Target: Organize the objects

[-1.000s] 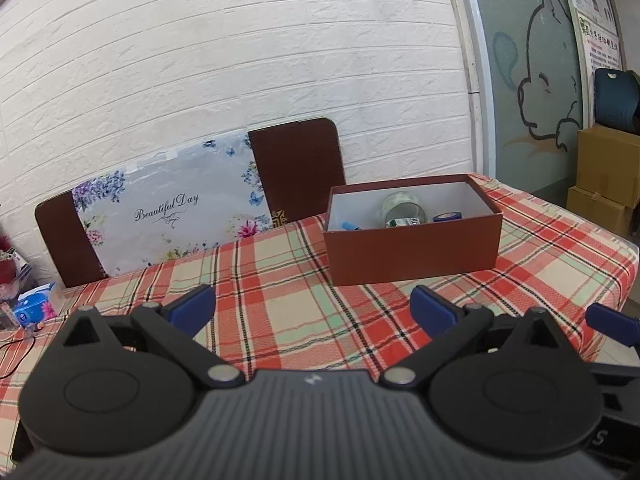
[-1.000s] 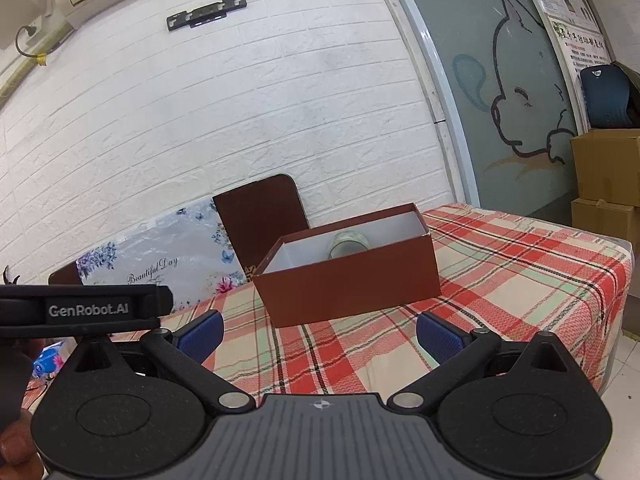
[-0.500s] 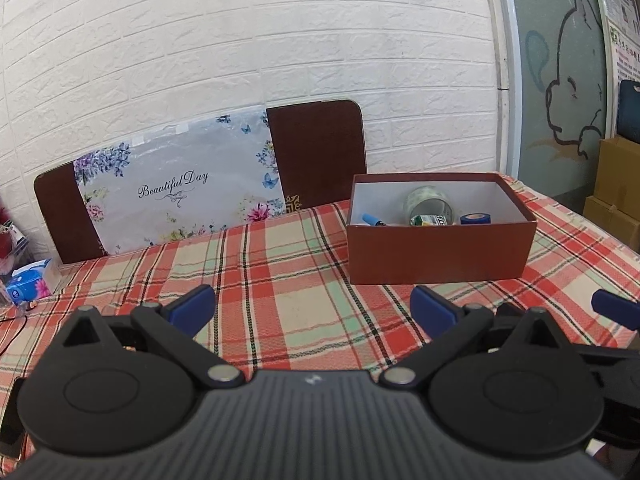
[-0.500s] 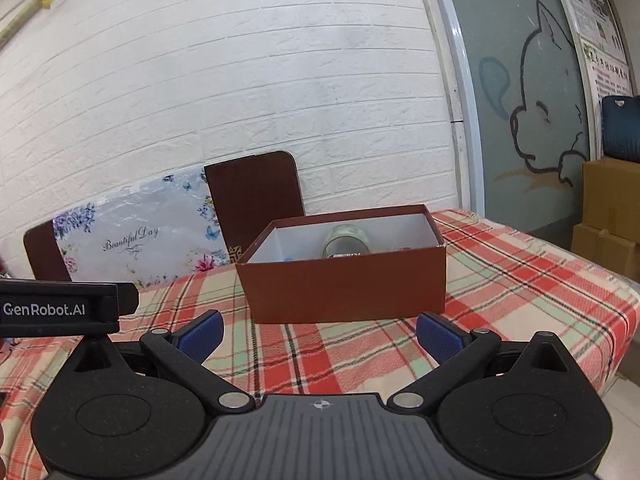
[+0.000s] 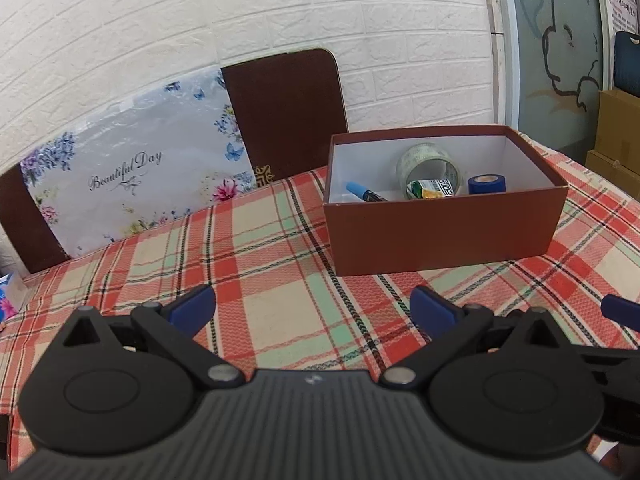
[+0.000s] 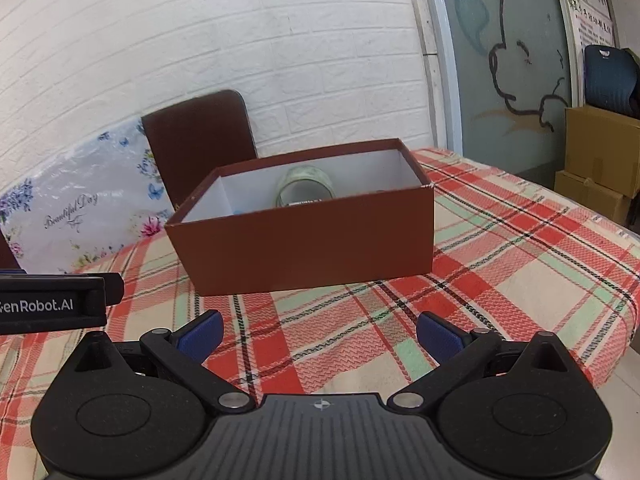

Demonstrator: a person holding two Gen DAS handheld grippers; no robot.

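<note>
A brown cardboard box (image 5: pixel 444 232) with a white inside stands open on the plaid tablecloth (image 5: pixel 280 264). Inside it lie a clear tape roll (image 5: pixel 426 162), a blue marker (image 5: pixel 364 193), a small green and orange packet (image 5: pixel 430 189) and a blue tape roll (image 5: pixel 486 184). My left gripper (image 5: pixel 312 306) is open and empty, short of the box and to its left. My right gripper (image 6: pixel 318 334) is open and empty in front of the box (image 6: pixel 304 244), where only the clear tape roll (image 6: pixel 306 188) shows over the near wall.
Two brown chair backs (image 5: pixel 286 108) stand behind the table, with a floral "Beautiful Day" sheet (image 5: pixel 132 172) leaning across them. Cardboard cartons (image 6: pixel 600 160) are stacked on the floor at the right. The table edge (image 6: pixel 624 320) drops off at the right.
Both grippers have tilted down and come slightly closer to the box, so more of its inside shows. Both stayed open. Nothing in the box has moved.
</note>
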